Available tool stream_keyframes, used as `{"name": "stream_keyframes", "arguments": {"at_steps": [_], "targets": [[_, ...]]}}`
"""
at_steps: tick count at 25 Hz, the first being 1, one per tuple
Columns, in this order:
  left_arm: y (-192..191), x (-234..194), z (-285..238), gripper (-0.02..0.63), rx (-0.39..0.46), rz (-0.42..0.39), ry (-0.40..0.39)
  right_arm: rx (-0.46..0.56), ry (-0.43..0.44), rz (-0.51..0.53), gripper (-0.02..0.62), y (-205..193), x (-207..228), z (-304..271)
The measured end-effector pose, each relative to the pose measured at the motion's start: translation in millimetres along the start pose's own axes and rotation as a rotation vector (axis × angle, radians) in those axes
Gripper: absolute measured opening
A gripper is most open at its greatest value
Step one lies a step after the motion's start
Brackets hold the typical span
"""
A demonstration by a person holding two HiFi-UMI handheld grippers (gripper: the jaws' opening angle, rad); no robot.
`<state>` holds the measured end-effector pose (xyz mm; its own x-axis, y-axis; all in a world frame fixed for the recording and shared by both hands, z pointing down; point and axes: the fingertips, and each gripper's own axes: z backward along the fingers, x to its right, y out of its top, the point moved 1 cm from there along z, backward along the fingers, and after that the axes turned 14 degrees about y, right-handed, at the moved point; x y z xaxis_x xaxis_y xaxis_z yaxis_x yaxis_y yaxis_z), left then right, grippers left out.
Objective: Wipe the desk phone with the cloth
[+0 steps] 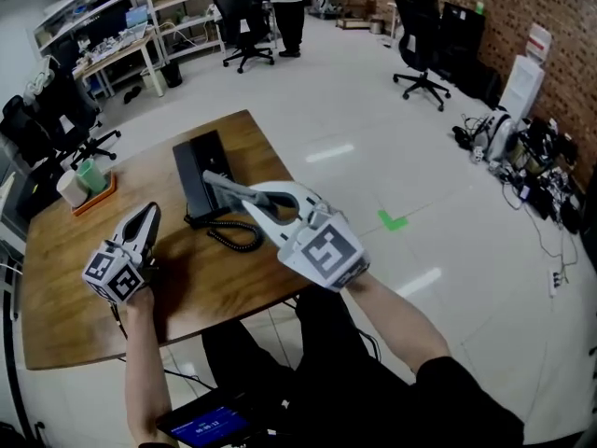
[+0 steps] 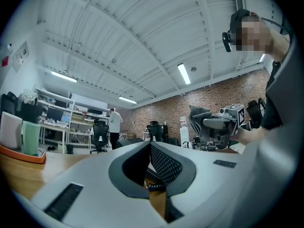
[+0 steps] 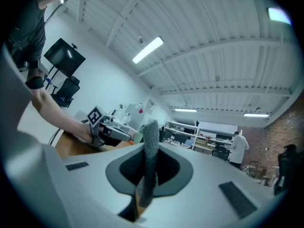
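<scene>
The black desk phone (image 1: pixel 198 177) lies on the wooden table (image 1: pixel 75 287), its coiled cord (image 1: pixel 237 237) trailing toward me. My right gripper (image 1: pixel 213 179) hovers over the phone's near right side, shut on a grey cloth (image 1: pixel 227 188). In the right gripper view the cloth (image 3: pixel 150 146) stands pinched upright between the jaws. To the left of the phone, my left gripper (image 1: pixel 149 213) rests low over the table, shut with nothing in it. In the left gripper view its jaws (image 2: pixel 148 148) meet, and the right gripper (image 2: pixel 219 125) shows beyond them.
An orange tray (image 1: pixel 93 197) with a white and a green cup sits at the table's left. Office chairs (image 1: pixel 244 17) and a person in white (image 1: pixel 287 3) stand farther back. Cables and gear (image 1: pixel 527 157) line the brick wall. A tablet (image 1: pixel 210 426) lies near my legs.
</scene>
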<state>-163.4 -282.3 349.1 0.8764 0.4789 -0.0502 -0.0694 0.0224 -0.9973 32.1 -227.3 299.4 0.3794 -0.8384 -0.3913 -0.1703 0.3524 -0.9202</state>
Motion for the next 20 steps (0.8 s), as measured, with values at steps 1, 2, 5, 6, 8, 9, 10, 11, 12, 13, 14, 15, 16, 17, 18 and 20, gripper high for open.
{"name": "stream_keyframes", "arguments": {"at_steps": [1,2,5,6,8,9,10,11,12,13,14,15,16,17,18,20], "targets": [[2.3,4.7,3.7,-0.003,0.014,0.000,0.002,0.028,-0.014,-0.010,0.025,7.8,-0.7,6.4],[4.1,11.2,7.1,-0.003,0.027,0.000,-0.001,0.050,-0.027,-0.021,0.025,13.7,-1.3,12.2],[7.9,35.7,13.8,-0.003,0.054,0.000,-0.032,0.068,-0.054,-0.045,0.025,21.4,-3.0,25.9],[9.2,43.6,15.2,-0.003,0.057,-0.001,-0.045,0.063,-0.058,-0.048,0.025,22.2,-4.0,28.9],[11.2,55.6,19.1,-0.003,0.059,0.000,-0.063,0.052,-0.062,-0.047,0.025,22.2,-7.2,32.7],[11.8,58.6,21.4,-0.003,0.061,0.002,-0.067,0.048,-0.061,-0.049,0.025,21.4,-9.3,33.4],[12.4,59.7,23.0,-0.003,0.063,0.003,-0.068,0.047,-0.060,-0.053,0.025,20.2,-11.2,33.4],[13.2,59.5,23.5,-0.003,0.066,0.003,-0.069,0.046,-0.058,-0.055,0.025,19.0,-12.5,32.5],[14.1,58.9,23.1,-0.003,0.068,0.002,-0.070,0.045,-0.055,-0.053,0.023,18.2,-13.5,31.0],[14.7,58.9,22.3,-0.002,0.068,0.001,-0.074,0.044,-0.050,-0.046,0.023,17.7,-14.5,29.5],[14.3,59.9,21.6,-0.002,0.064,0.002,-0.079,0.042,-0.045,-0.039,0.023,16.9,-16.0,28.3],[12.9,61.9,21.2,-0.002,0.057,0.003,-0.087,0.039,-0.040,-0.034,0.023,15.6,-18.0,27.5],[11.2,64.2,20.8,-0.002,0.049,0.003,-0.094,0.036,-0.035,-0.032,0.023,14.0,-19.8,27.2],[9.8,66.4,20.4,-0.002,0.043,0.004,-0.101,0.034,-0.032,-0.031,0.023,12.8,-21.2,26.9],[9.3,67.9,20.2,-0.002,0.042,0.004,-0.106,0.034,-0.030,-0.028,0.023,12.3,-22.1,26.6],[9.6,69.0,21.0,-0.002,0.046,0.005,-0.106,0.037,-0.022,-0.016,0.023,13.8,-24.1,25.6]]}}
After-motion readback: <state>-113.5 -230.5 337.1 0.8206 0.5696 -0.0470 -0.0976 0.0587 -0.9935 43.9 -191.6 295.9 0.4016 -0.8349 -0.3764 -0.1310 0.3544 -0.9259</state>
